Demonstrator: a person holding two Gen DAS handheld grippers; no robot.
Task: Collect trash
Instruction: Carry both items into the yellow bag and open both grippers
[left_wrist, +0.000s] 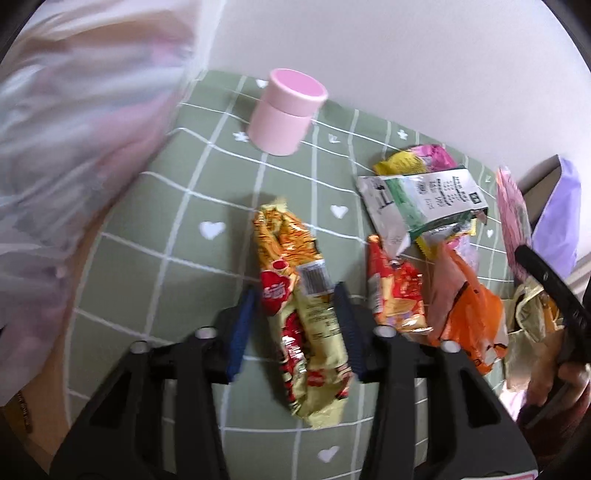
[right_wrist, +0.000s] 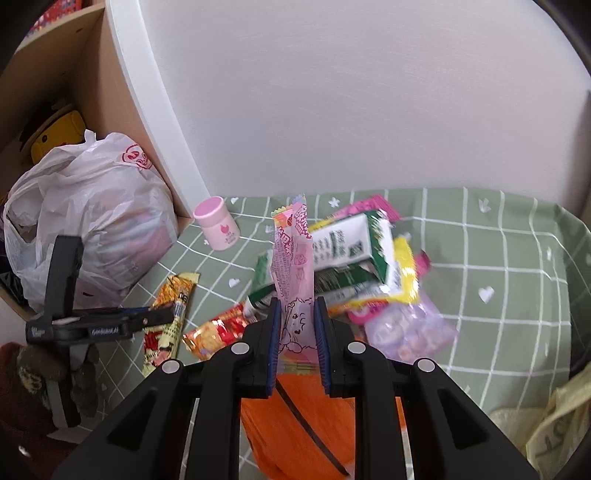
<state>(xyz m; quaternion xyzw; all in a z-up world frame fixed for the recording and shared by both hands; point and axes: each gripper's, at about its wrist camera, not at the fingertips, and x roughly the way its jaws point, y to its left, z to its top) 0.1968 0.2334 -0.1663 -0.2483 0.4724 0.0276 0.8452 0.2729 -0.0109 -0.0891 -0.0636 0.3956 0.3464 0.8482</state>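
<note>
A yellow and red snack wrapper (left_wrist: 299, 295) lies on the green checked cloth (left_wrist: 166, 240). My left gripper (left_wrist: 295, 325) straddles it; the right pad touches its edge and a strip of cloth shows beside the left pad. In the right wrist view the left gripper (right_wrist: 166, 315) hovers over that wrapper (right_wrist: 173, 314). My right gripper (right_wrist: 298, 332) is shut on a pink printed wrapper (right_wrist: 293, 266) that stands upright between its pads, lifted above the pile; the same pink wrapper (left_wrist: 511, 221) shows at the right edge of the left wrist view.
A white plastic bag (right_wrist: 92, 221) bulges at the left by a wooden shelf (right_wrist: 74, 74). A pink jar (left_wrist: 288, 114) stands at the back. A white-green pack (left_wrist: 417, 199), a red wrapper (left_wrist: 395, 291), an orange bag (left_wrist: 469, 314) and several other wrappers crowd the right side.
</note>
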